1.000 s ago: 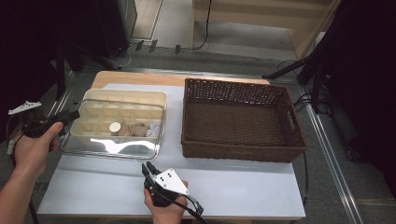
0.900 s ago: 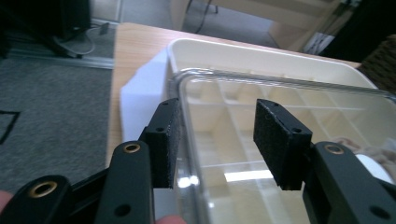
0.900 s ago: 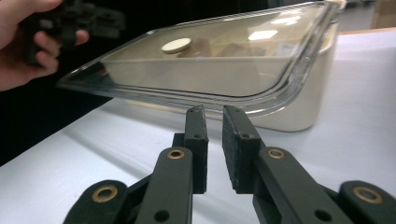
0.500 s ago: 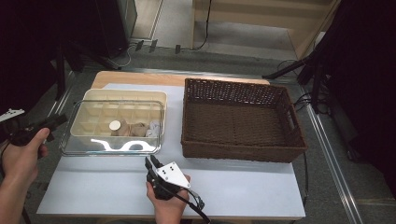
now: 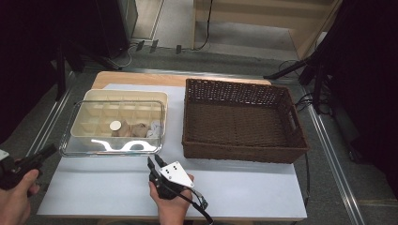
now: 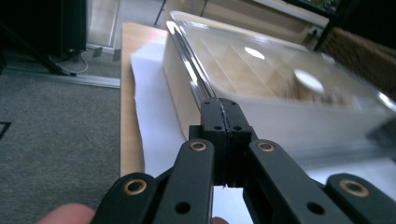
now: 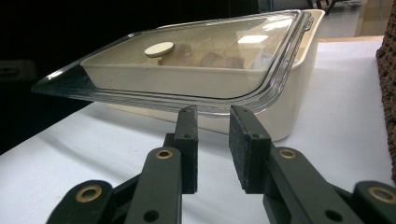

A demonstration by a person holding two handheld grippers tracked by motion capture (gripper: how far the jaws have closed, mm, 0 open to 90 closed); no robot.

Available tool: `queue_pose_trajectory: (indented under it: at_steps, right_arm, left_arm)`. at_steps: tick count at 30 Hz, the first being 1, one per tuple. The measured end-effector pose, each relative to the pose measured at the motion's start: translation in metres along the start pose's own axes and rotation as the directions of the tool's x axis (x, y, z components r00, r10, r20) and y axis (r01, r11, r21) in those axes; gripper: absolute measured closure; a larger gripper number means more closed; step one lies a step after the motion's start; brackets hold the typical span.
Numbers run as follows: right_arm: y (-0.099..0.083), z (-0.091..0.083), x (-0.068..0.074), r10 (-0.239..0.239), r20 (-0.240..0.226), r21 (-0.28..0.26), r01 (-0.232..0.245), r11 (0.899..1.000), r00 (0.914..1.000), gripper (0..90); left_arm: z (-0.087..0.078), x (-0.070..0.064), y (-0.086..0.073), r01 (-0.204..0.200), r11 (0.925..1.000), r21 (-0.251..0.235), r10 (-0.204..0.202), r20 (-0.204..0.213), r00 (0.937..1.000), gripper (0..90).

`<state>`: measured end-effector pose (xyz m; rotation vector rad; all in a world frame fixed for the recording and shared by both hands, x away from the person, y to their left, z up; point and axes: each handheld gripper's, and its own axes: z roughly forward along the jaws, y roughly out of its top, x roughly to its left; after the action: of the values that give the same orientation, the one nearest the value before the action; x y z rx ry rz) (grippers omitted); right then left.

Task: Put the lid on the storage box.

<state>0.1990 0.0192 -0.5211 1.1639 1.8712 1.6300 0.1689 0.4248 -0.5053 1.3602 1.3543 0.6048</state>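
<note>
A cream compartment box (image 5: 157,95) stands on the left of the table, with a clear lid (image 5: 80,143) lying on it, shifted toward me. Under the lid lie a round cream disc (image 5: 115,125) and some brownish pieces. My left gripper (image 5: 49,151) is shut on nothing, off the table's left edge, its tip just short of the lid's near-left corner. In the left gripper view the shut left gripper (image 6: 223,114) points along the lid (image 6: 280,60). My right gripper (image 5: 155,162) is open, just in front of the lid. In the right gripper view the right gripper (image 7: 212,119) faces the lid's rim (image 7: 210,100).
A large empty brown wicker basket (image 5: 244,152) sits to the right of the box, close beside it. White paper (image 5: 244,187) covers the tabletop, with a wooden strip (image 5: 141,78) at the back. Grey floor (image 6: 56,130) lies off the left edge.
My left hand and gripper drew back from the lid's left edge, toward me and off the table's left side. The right gripper has barely moved.
</note>
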Motion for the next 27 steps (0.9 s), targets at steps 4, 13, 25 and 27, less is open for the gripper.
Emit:
queue_pose_trajectory:
  at_steps: [4, 13, 25, 27]
  right_arm:
    - [0.001, 0.000, -0.001, 0.003, 0.007, -0.002, -0.003, 1.000, 1.0000, 73.3]
    - [0.003, 0.001, -0.007, 0.012, 0.029, -0.002, -0.012, 1.000, 0.9995, 71.8]
    - [0.004, 0.004, -0.011, 0.023, 0.042, -0.001, -0.023, 1.000, 0.9989, 70.5]
    - [0.004, 0.006, -0.012, 0.018, 0.049, -0.001, -0.018, 1.000, 0.9986, 70.5]
  left_arm:
    - [-0.008, -0.011, -0.011, -0.012, 0.9998, -0.017, 0.012, 0.012, 0.9999, 90.0]
    - [-0.001, -0.030, -0.027, -0.087, 0.9946, 0.058, 0.084, 0.039, 0.9957, 90.0]
    - [0.018, -0.024, -0.009, -0.071, 0.9966, 0.042, 0.069, 0.041, 0.9968, 89.4]
    - [0.022, -0.024, -0.006, -0.075, 0.9962, 0.043, 0.074, 0.037, 0.9966, 89.1]
